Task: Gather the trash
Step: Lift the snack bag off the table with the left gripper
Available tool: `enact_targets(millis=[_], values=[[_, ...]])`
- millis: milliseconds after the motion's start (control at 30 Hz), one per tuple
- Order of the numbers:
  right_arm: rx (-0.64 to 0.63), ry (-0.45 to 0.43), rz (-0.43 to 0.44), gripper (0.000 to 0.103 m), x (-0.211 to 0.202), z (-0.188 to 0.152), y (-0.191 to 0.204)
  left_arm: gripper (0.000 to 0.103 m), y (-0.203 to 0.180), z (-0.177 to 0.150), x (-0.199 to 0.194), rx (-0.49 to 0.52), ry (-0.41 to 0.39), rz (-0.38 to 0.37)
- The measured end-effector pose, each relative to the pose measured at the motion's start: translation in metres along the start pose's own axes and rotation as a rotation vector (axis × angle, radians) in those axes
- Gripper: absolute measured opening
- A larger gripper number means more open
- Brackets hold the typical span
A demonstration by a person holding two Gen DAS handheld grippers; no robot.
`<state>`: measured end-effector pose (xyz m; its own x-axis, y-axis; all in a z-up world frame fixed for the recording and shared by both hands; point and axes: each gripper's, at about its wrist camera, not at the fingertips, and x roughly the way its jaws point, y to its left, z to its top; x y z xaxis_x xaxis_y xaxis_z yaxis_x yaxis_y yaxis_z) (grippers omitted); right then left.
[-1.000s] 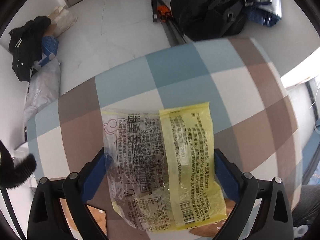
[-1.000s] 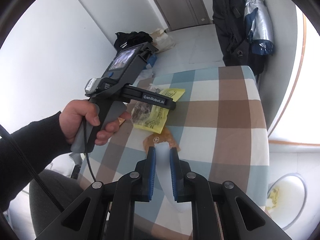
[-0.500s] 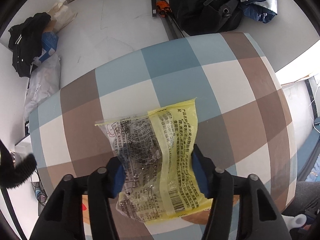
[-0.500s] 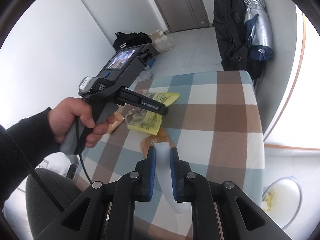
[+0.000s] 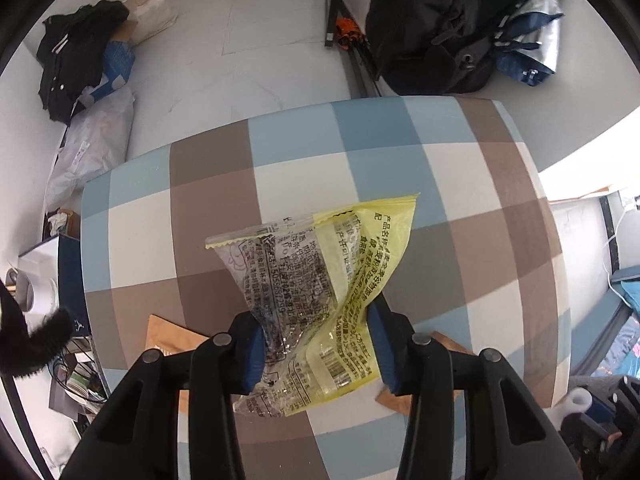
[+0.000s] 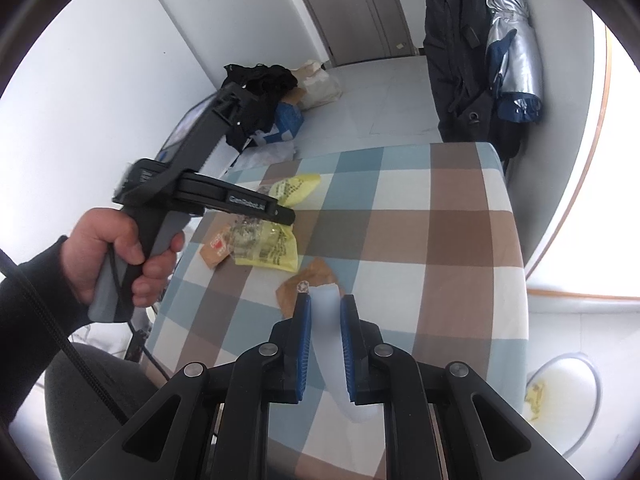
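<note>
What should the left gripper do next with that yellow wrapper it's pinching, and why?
Probably lift it and carry it toward the bin on the floor right of the table. The left gripper has its blue pads pressed into the yellow wrapper, which is crumpled between them, so the grasp looks secure. Two brown wrappers remain on the cloth.
</note>
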<state>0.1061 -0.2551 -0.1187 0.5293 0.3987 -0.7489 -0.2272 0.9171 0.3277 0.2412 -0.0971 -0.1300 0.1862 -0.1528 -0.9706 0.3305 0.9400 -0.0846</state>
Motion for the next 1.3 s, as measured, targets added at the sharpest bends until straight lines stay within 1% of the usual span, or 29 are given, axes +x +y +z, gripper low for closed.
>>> enact_targets(millis=[133,233,400,533,633,733,867,1000,1133,1300], values=[[0.004,-0.008,-0.005,0.014,0.001,0.000,0.001,0.034,-0.001,-0.004,-0.003,0.017,-0.011,0.004],[0.029,-0.009,-0.005,0.014,0.003,0.000,-0.002,0.034,0.009,-0.007,-0.008,0.011,-0.031,0.004],[0.039,-0.005,-0.015,0.014,0.004,-0.002,-0.001,0.033,0.023,-0.016,-0.016,-0.032,-0.046,-0.028],[0.046,-0.006,-0.019,0.014,0.006,-0.002,0.002,0.033,0.027,-0.026,-0.023,-0.066,-0.062,-0.066],[0.063,-0.010,-0.016,0.014,0.007,-0.002,0.003,0.033,0.030,-0.034,-0.026,-0.086,-0.070,-0.081],[0.083,-0.015,-0.022,0.014,0.007,-0.002,0.004,0.032,0.033,-0.043,-0.033,-0.109,-0.087,-0.123],[0.102,-0.035,-0.024,0.014,0.002,-0.002,0.010,0.032,0.030,-0.053,-0.050,-0.099,-0.150,-0.148],[0.087,-0.062,-0.032,0.014,-0.003,-0.005,0.018,0.032,0.037,-0.067,-0.066,-0.138,-0.194,-0.196],[0.062,-0.072,-0.033,0.014,-0.007,-0.008,0.028,0.032,0.046,-0.085,-0.082,-0.168,-0.265,-0.236],[0.030,-0.088,-0.023,0.014,-0.016,-0.015,0.042,0.032,0.048,-0.108,-0.099,-0.168,-0.329,-0.228]])
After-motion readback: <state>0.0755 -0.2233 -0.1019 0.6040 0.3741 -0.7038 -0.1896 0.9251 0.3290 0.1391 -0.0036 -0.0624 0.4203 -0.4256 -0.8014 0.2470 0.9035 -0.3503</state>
